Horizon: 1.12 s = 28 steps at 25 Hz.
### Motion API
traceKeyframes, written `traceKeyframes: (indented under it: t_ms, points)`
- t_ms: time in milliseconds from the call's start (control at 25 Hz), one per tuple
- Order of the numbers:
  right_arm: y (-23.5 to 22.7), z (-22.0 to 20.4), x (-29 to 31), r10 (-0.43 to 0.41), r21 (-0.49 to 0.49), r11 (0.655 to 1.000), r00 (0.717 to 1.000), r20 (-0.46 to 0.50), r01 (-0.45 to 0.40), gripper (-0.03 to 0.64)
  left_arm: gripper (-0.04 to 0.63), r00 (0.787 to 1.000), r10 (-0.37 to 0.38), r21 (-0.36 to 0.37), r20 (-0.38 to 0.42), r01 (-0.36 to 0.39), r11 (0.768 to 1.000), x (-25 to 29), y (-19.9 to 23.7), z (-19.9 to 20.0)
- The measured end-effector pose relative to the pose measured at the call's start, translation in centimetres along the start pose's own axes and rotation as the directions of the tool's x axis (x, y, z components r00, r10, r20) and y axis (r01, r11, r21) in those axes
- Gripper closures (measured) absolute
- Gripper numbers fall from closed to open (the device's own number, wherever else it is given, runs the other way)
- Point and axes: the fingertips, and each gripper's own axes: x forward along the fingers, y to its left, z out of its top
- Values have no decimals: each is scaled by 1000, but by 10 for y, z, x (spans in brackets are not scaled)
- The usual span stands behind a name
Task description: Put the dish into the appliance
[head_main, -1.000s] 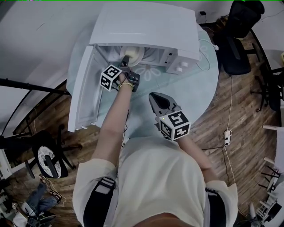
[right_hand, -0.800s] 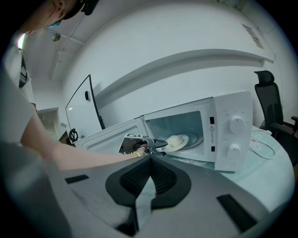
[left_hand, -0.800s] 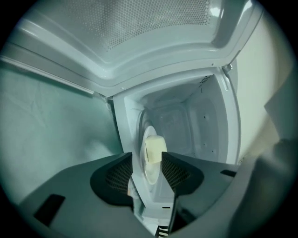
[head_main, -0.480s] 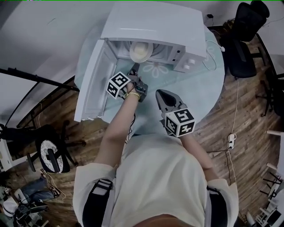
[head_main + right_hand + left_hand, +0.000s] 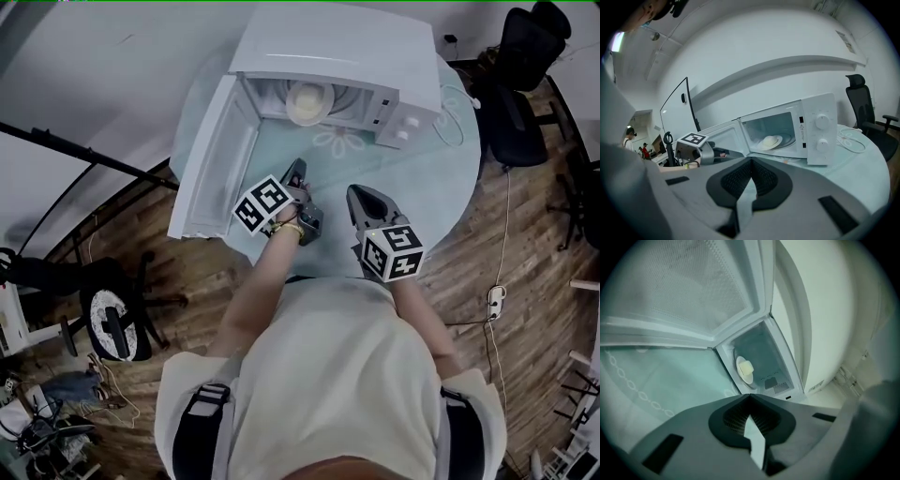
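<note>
The white microwave (image 5: 337,56) stands at the table's far side with its door (image 5: 216,159) swung open to the left. The pale dish (image 5: 307,101) lies inside on the turntable, with a pale lump on it; the same dish (image 5: 769,141) shows through the opening in the right gripper view. My left gripper (image 5: 295,173) is outside the oven, over the tablecloth in front of the door, shut and empty. My right gripper (image 5: 361,199) hovers beside it to the right, shut with nothing in it. The left gripper view looks at the dish (image 5: 745,369) from a distance.
The round table (image 5: 422,178) wears a pale teal cloth. A white cable (image 5: 459,103) lies right of the microwave. A black office chair (image 5: 525,103) stands at the far right, a power strip (image 5: 495,298) on the wooden floor, a black stool (image 5: 112,328) at the left.
My left gripper has pulled back out of the microwave toward me, leaving the dish inside, and its jaws have shut. The right gripper has stayed near my body.
</note>
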Motion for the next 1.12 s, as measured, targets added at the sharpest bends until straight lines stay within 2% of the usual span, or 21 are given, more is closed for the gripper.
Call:
traceKeyframes:
  t_ms: [280, 400, 600, 680, 880, 1120]
  points:
    - [1, -13, -11, -17, 6, 1000, 1000, -5, 17, 611, 586, 996, -15, 185, -85, 30, 982, -38, -19, -22]
    - [4, -18, -16, -22, 5, 1000, 1000, -9, 22, 611, 586, 990, 21, 275, -140, 18, 961, -50, -18, -30]
    - [2, -28, -23, -35, 24, 999, 999, -29, 35, 611, 586, 978, 78, 410, -195, 9, 912, -68, -15, -42]
    - [1, -31, -25, -39, 33, 999, 999, -34, 40, 611, 586, 973, 87, 431, -213, 14, 902, -75, -12, -48]
    - [1, -38, -31, -43, 51, 998, 998, -46, 45, 611, 586, 956, 106, 430, -273, 23, 902, -88, -5, -65]
    - [-1, -42, -33, -55, 42, 997, 996, -73, 58, 611, 586, 955, 112, 420, -275, 14, 908, -90, -2, -67]
